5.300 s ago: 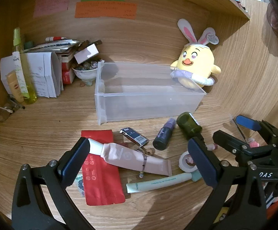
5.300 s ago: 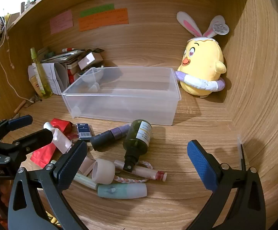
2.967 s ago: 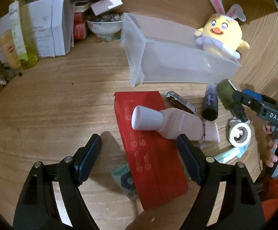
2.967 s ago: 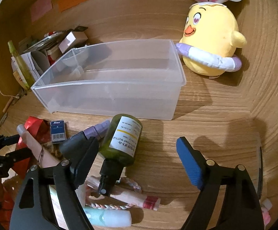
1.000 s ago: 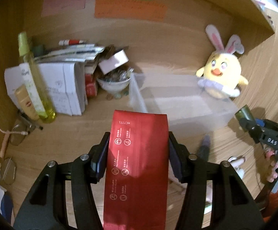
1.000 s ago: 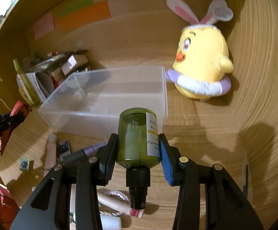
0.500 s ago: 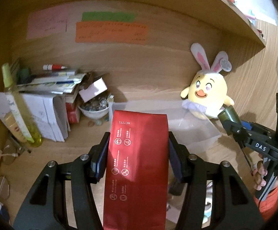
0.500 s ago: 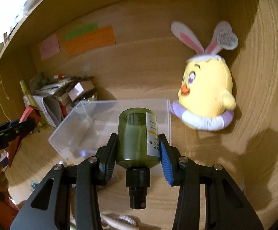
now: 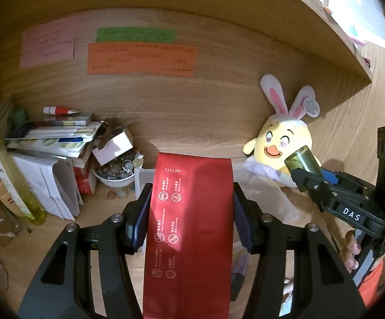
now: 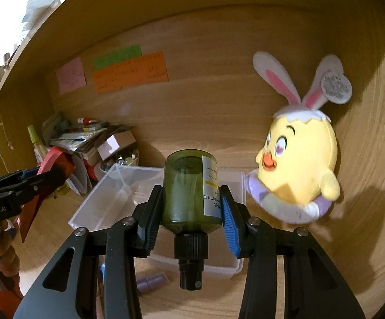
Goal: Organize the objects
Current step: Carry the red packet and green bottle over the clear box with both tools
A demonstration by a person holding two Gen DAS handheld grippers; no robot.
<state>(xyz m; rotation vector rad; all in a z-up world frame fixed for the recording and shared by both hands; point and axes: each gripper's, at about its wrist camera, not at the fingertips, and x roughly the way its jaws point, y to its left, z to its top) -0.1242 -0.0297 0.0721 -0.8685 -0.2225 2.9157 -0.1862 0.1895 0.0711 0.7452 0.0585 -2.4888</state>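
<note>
1. Between the fingers of the left gripper a red foil pouch was clamped flat by its two long edges, raised off the desk and standing lengthwise away from the camera.
2. Between the fingers of the right gripper a dark green bottle was gripped by its sides, its black cap turned towards the camera and its white label facing the blue pad.
3. Behind and below the bottle a clear plastic bin was seen on the desk, with nothing visible inside it.
4. Beside the bin's right end a yellow chick plush with rabbit ears was propped by the wooden wall.
5. Near the bin's front a purple-capped tube was left lying on the desk.
6. At the far left a pile of papers and a bowl of trinkets were stacked.
</note>
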